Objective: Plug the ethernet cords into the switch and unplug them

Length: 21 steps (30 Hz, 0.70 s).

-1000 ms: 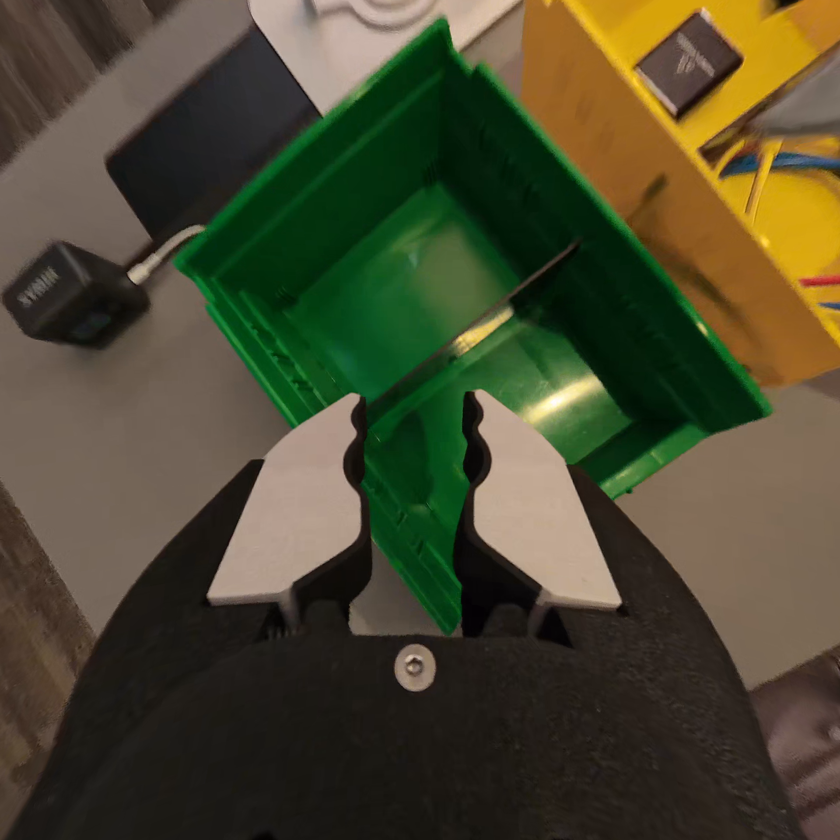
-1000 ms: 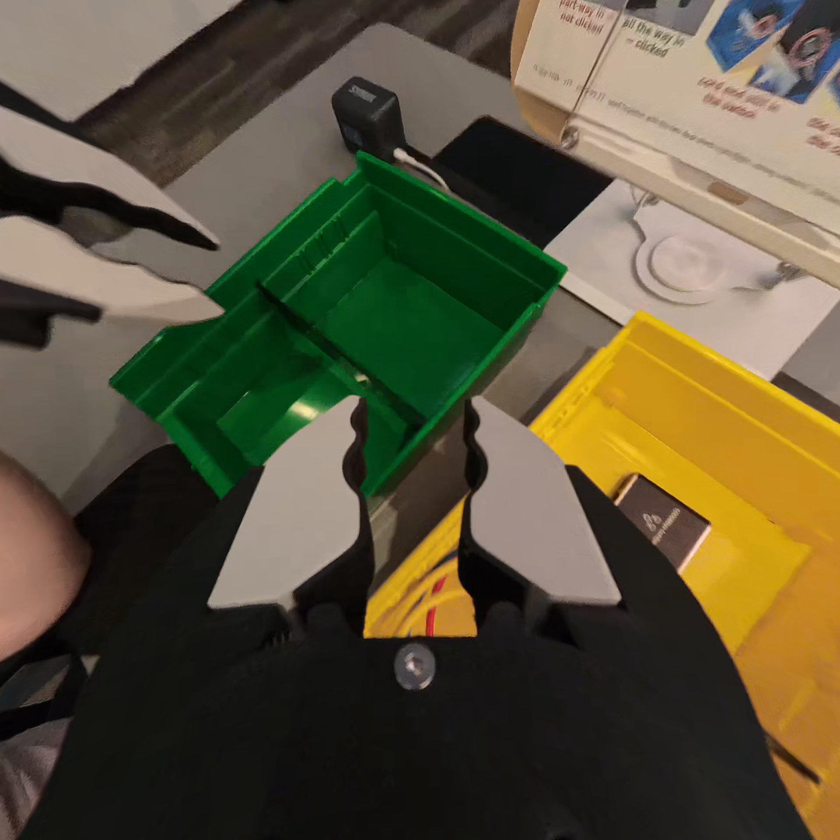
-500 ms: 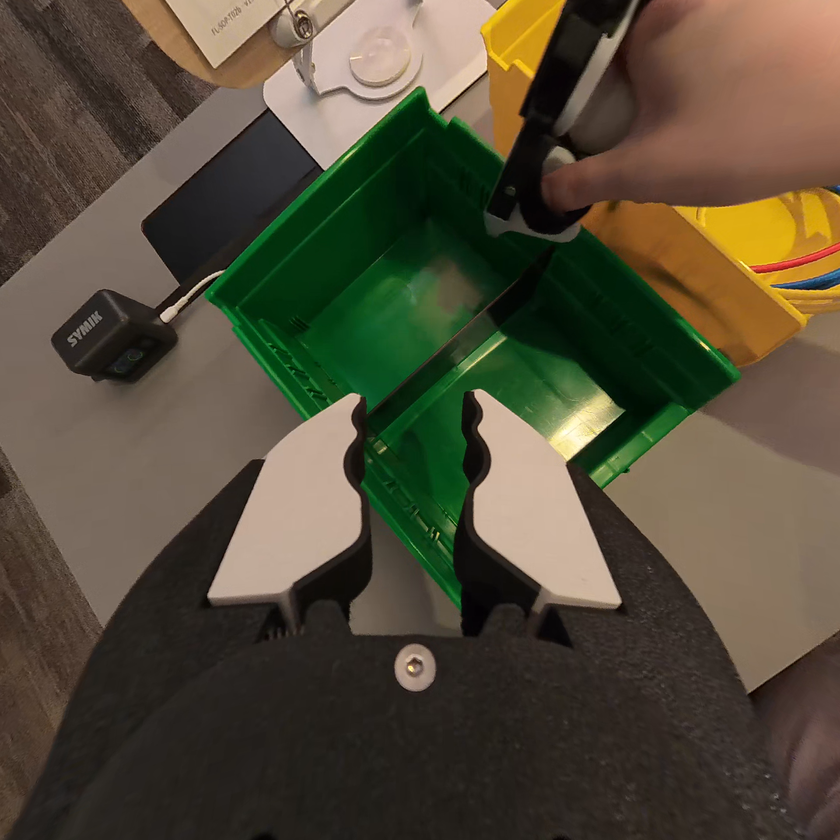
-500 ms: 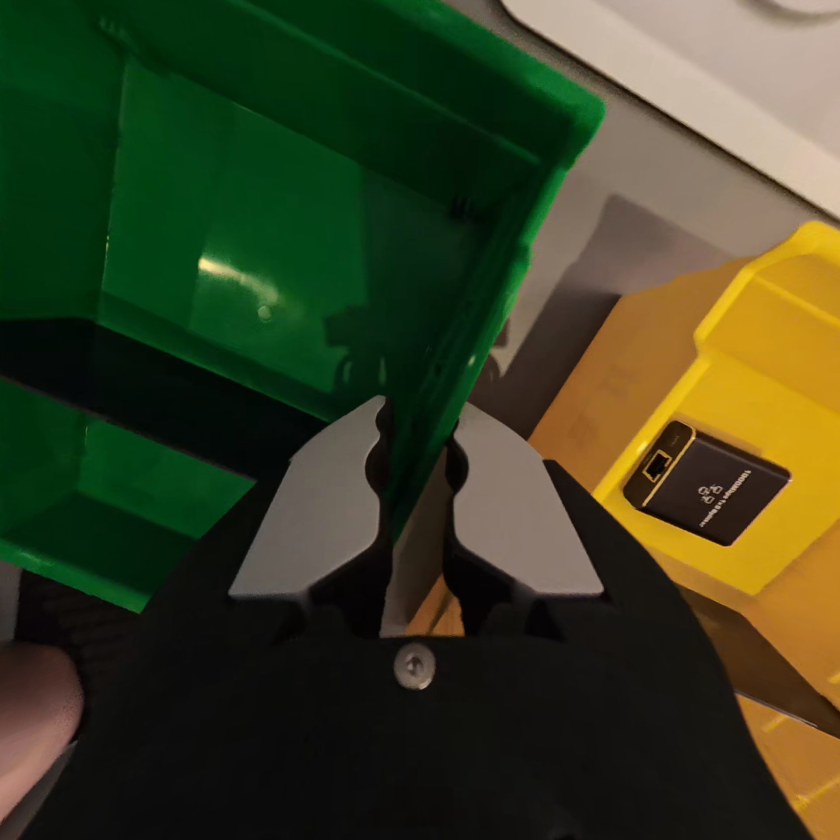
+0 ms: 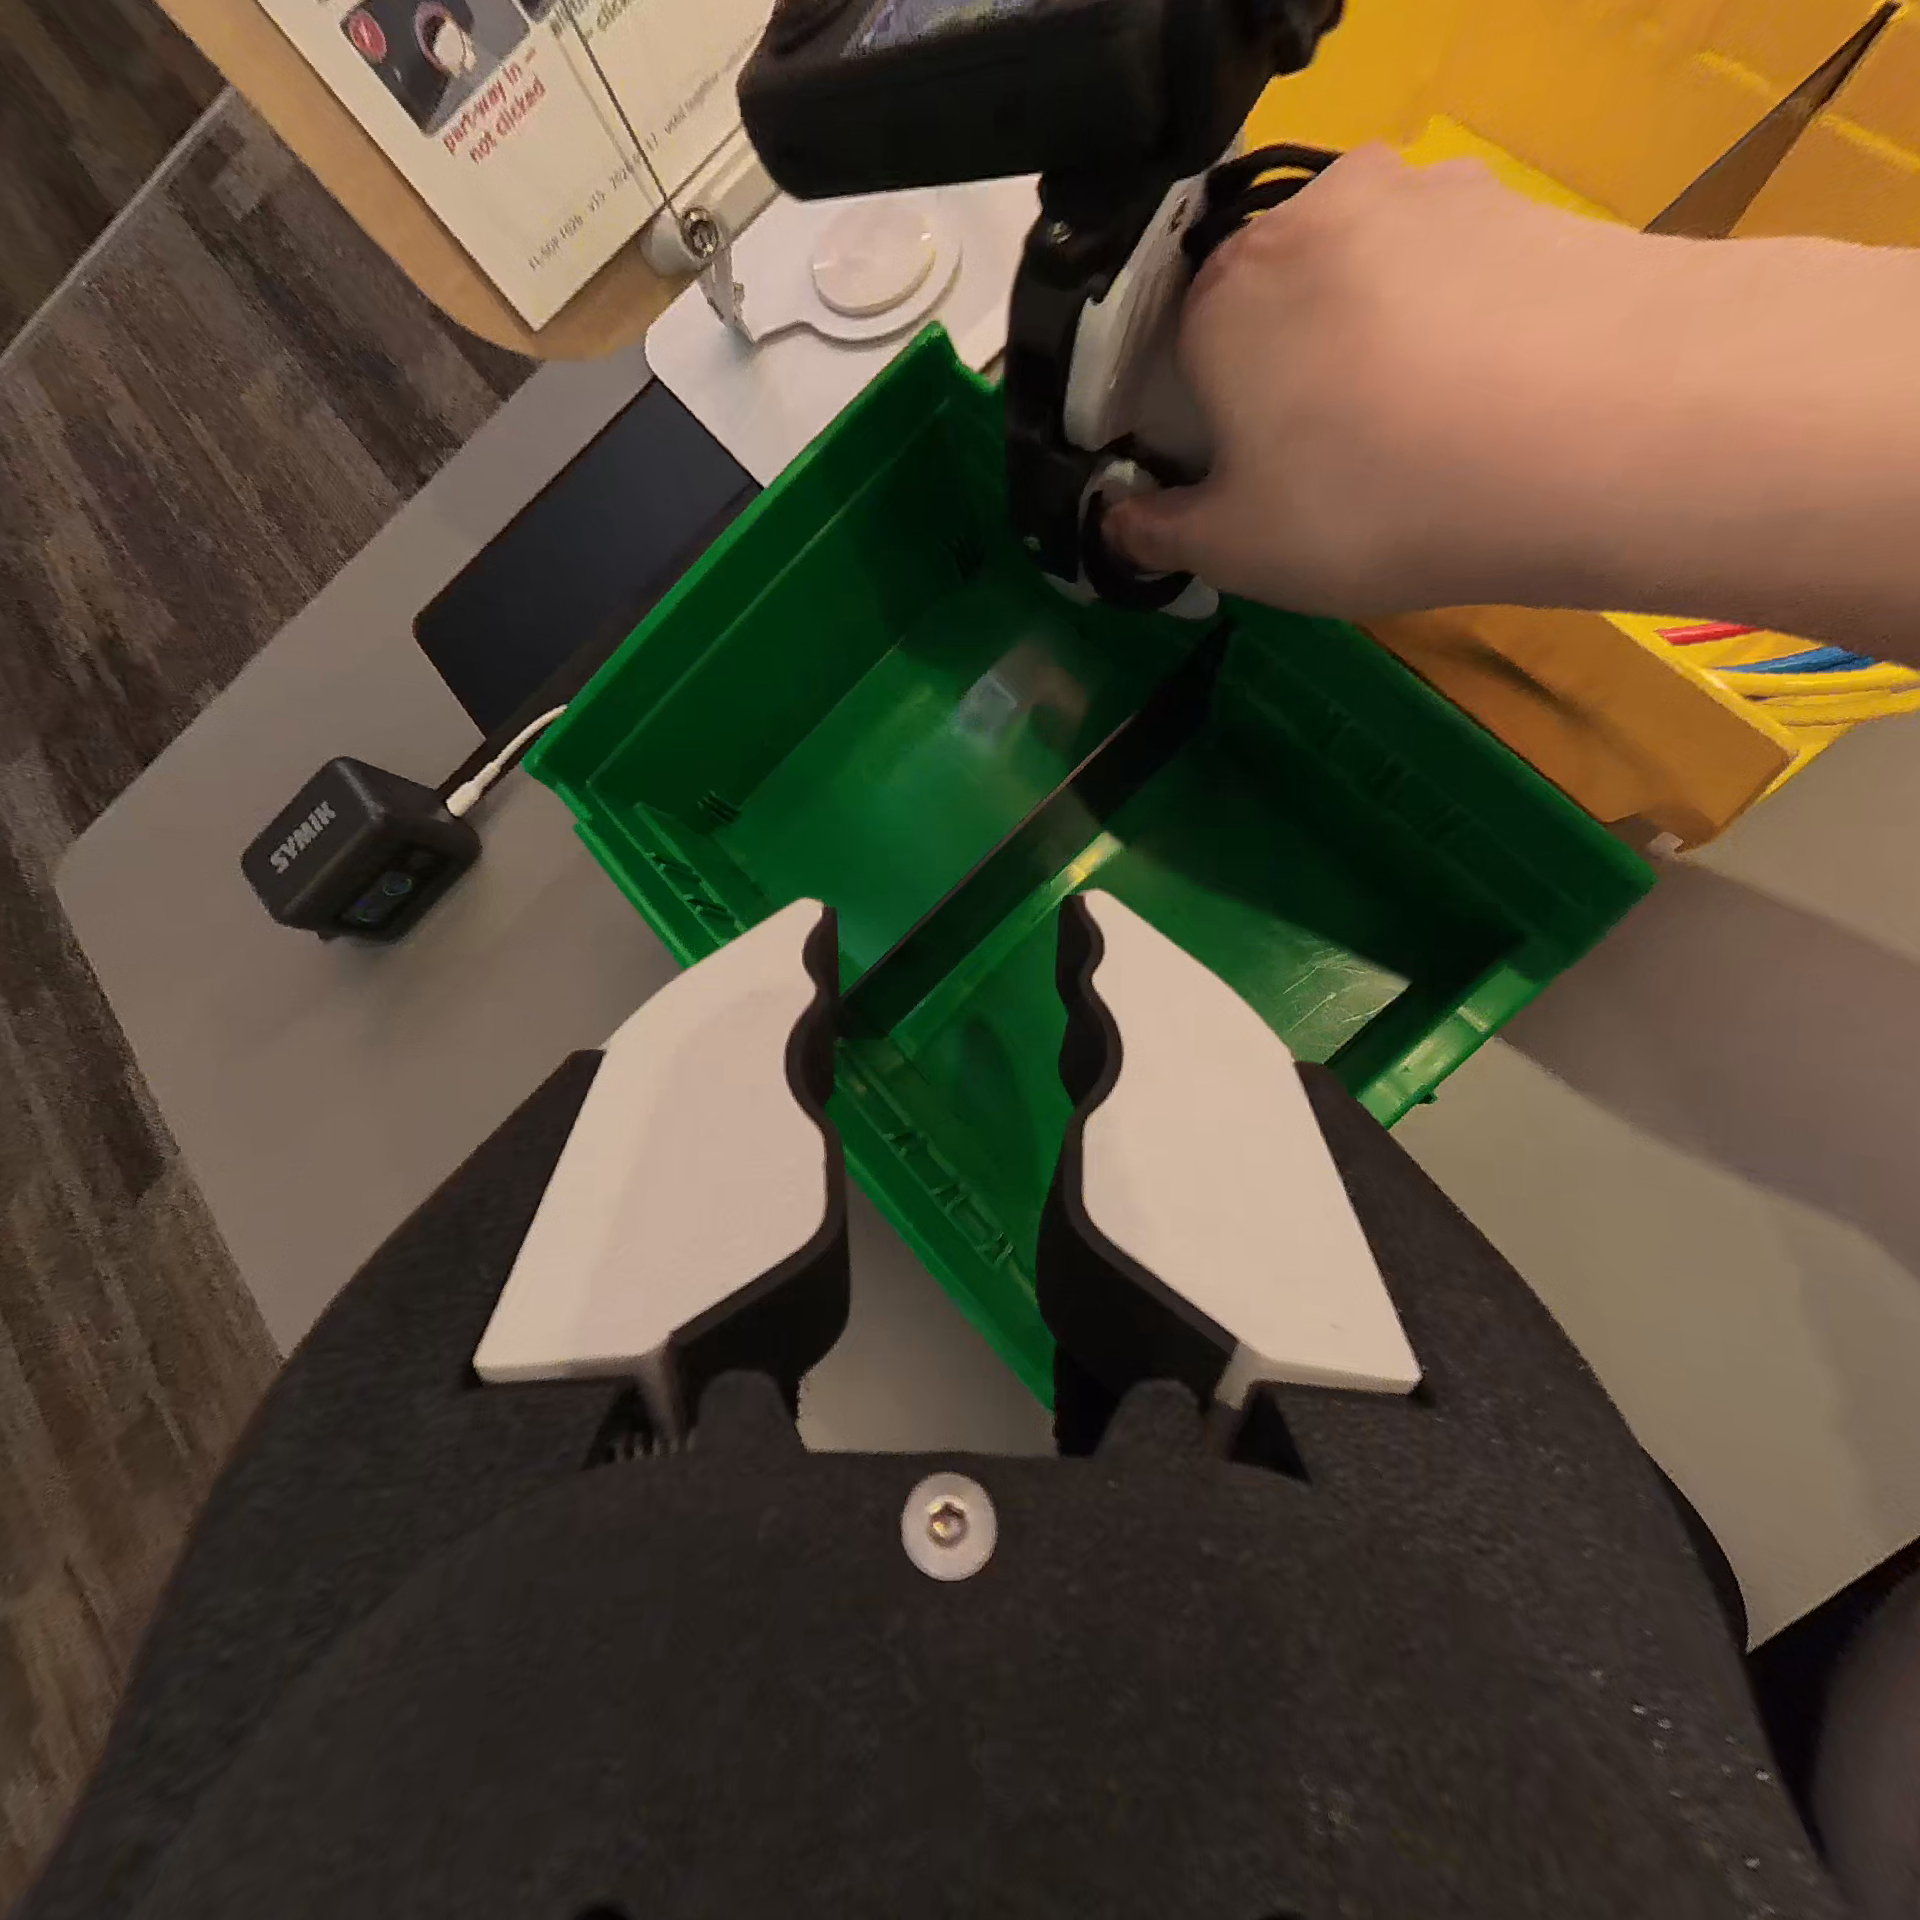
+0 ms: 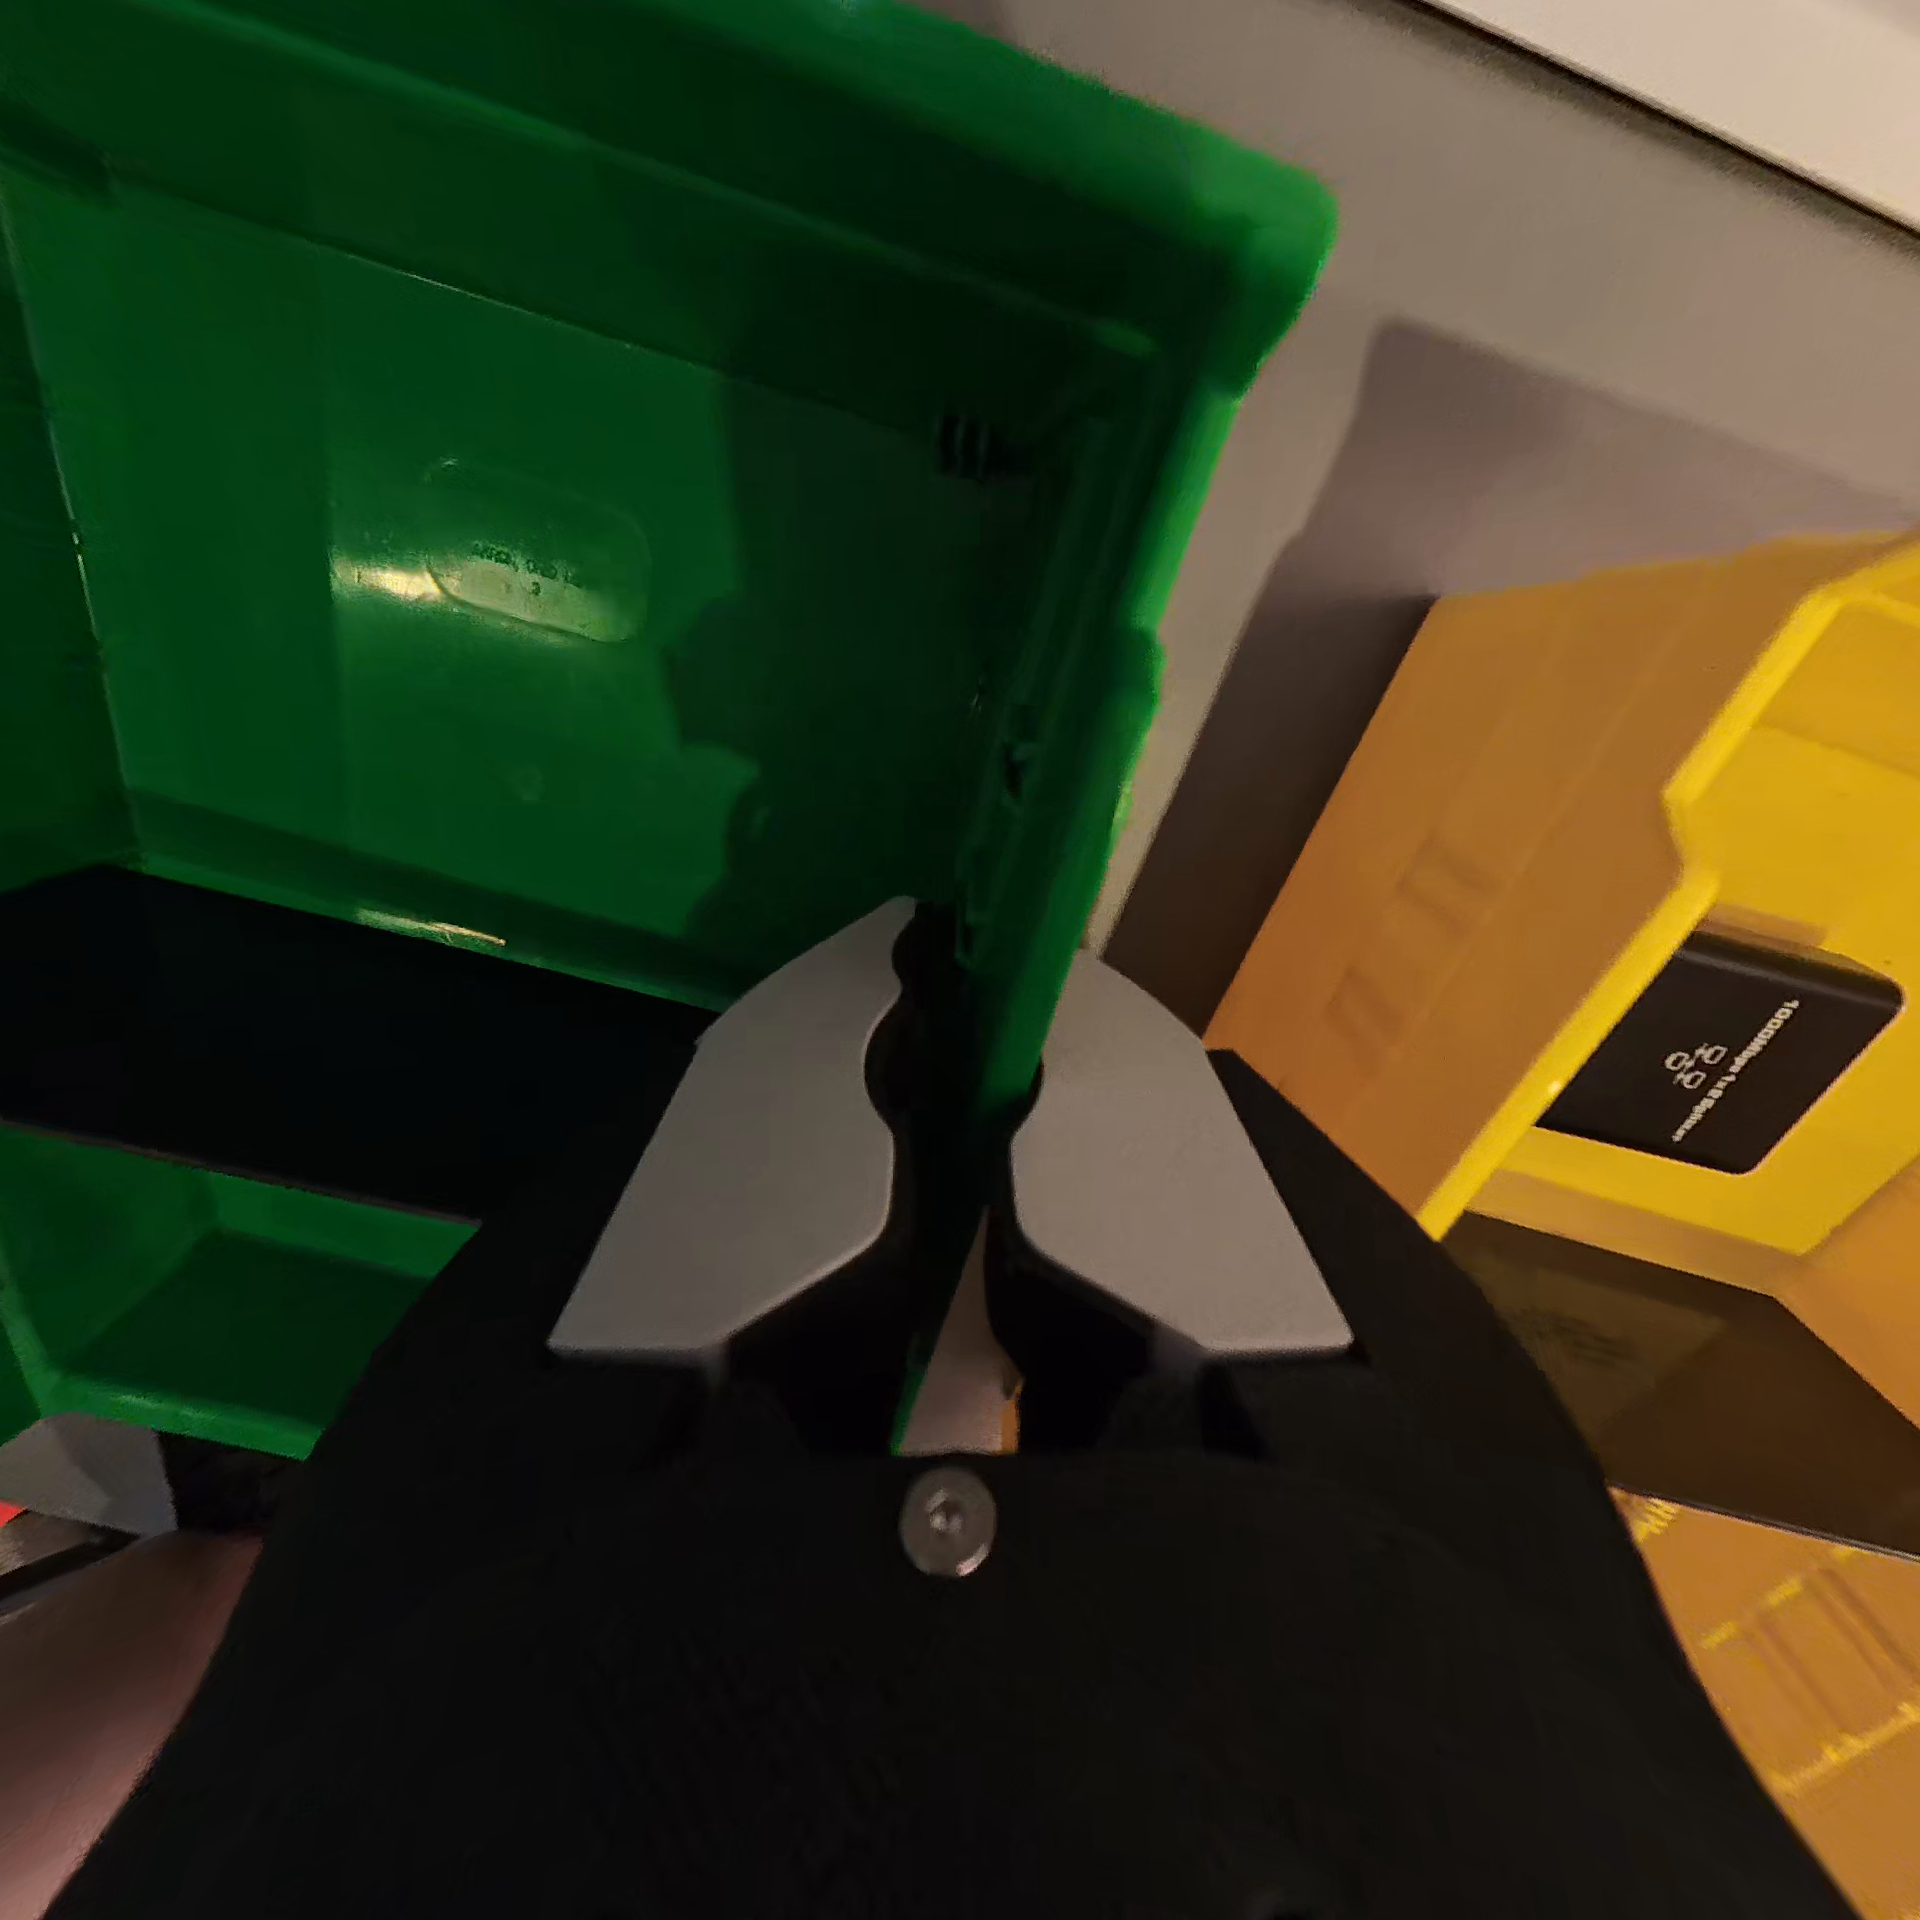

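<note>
A green bin [image 5: 748, 582] with a black divider [image 5: 1039, 831] stands on the grey table. My left gripper [image 5: 943, 914] is open and empty, held over the bin's near wall. My right gripper [image 6: 987, 945] is shut on the green bin's [image 6: 623, 312] side wall, next to the yellow bin [image 6: 1455, 831]. It also shows in the left wrist view [image 5: 1117, 587], held by a hand. A small black switch [image 6: 1714, 1060] lies in the yellow bin. Red, blue and yellow cords [image 5: 1787, 665] lie in another part of the yellow bin [image 5: 1558, 707].
A small black device [image 5: 358, 852] with a white cable sits on the table left of the green bin. Behind it lie a dark pad [image 5: 582, 582] and a white stand base [image 5: 873, 270] holding a printed board. The table's edge runs along the left, above carpet. The grippers' ends are close to 20 cm from one another. It is some 15 cm from my right tips to the small black switch [image 6: 1714, 1060].
My right gripper came down from above the bins and closed on the green bin's side wall. My left gripper stayed open and drew back a little from the bin.
</note>
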### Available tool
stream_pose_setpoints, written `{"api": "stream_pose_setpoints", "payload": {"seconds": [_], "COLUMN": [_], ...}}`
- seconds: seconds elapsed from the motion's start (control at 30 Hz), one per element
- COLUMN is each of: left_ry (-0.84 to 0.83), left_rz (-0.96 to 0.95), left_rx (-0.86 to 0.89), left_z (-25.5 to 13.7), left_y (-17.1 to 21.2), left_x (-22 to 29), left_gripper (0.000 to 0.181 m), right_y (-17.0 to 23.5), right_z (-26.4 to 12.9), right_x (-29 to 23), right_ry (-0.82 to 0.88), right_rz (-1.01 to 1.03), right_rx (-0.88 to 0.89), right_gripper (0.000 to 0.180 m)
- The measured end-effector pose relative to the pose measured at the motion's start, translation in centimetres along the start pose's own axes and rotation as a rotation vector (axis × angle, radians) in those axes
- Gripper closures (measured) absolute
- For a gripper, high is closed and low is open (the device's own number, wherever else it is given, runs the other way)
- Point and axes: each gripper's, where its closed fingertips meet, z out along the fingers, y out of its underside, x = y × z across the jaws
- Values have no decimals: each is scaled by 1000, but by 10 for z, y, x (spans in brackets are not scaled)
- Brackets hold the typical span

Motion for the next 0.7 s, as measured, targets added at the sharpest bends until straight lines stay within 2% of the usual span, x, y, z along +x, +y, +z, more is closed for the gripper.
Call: {"api": "stream_pose_setpoints", "payload": {"seconds": [0.03,0.17,0.47,0.57,0.63,0.7], "left_ry": [-1,-13,-53,-89,-129,-173], "left_rz": [10,29,48,28,-4,-42], "left_rx": [9,31,45,126,224,362], "left_z": [-2,-8,-17,-34,-53,-80], "left_y": [-1,-5,-9,-22,-36,-53], "left_x": [2,5,10,13,14,15], "left_gripper": [141,141,141,139,123,121], "right_y": [1,-1,-6,-10,-11,-13], "right_z": [0,-6,-39,-58,-72,-90], "right_x": [-2,-14,-11,-10,-11,-15], "right_ry": [-11,-112,-80,-58,-54,-71], "right_rz": [6,49,37,24,12,2], "right_rx": [-12,2,-24,-32,-48,-49], "right_gripper": [171,173,173,173,172,173]}}
